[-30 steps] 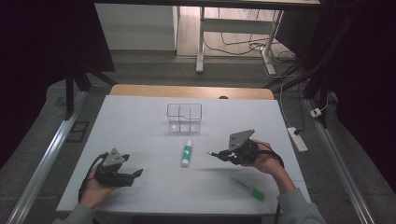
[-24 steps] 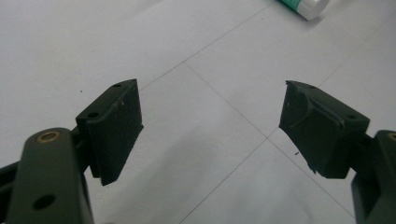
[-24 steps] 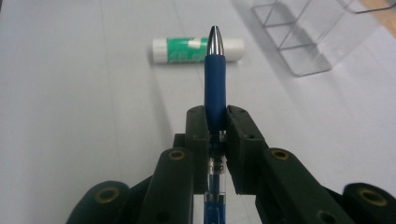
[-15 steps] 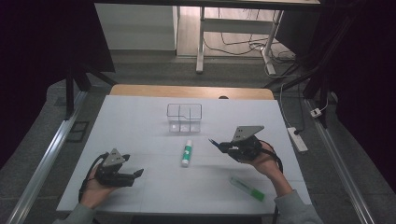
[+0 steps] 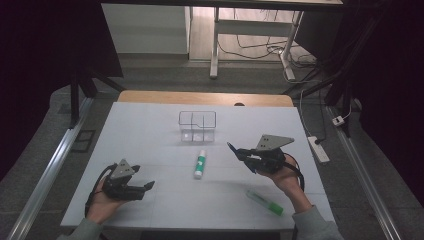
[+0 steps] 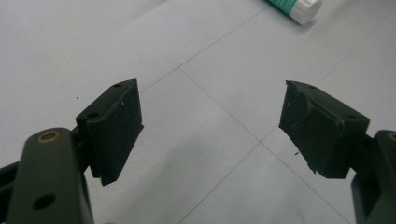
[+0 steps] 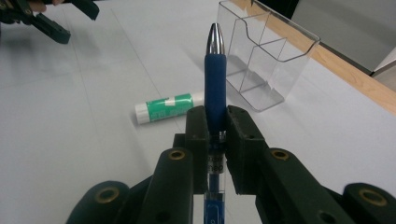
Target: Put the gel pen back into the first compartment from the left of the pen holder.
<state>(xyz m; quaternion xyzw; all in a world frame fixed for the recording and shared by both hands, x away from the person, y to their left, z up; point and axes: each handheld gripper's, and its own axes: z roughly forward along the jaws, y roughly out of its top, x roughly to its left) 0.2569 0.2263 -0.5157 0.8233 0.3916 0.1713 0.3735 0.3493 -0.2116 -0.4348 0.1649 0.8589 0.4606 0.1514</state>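
White and marked with thin lines, the table (image 5: 150,130) ends in a wooden strip at its far edge, with grey floor, desk legs and loose cables in the dim room beyond. Nearest the person, a green marker (image 5: 264,202) lies at the front right of the table. The left gripper (image 5: 142,188) rests low at the front left, its jaws standing wide apart with nothing between them; its own view shows bare table between the pads and the capped end of the glue stick (image 6: 295,8) at the top edge. The right gripper (image 7: 217,123) is clamped on a blue pen (image 7: 215,88), a grip its own view makes plain: the pen's silver tip points toward the clear plastic holder (image 7: 261,60). From above, that pen is a dark sliver ahead of the right hand (image 5: 280,172). The glue stick lies between the two grippers, and the holder stands farther back, near the table's middle.
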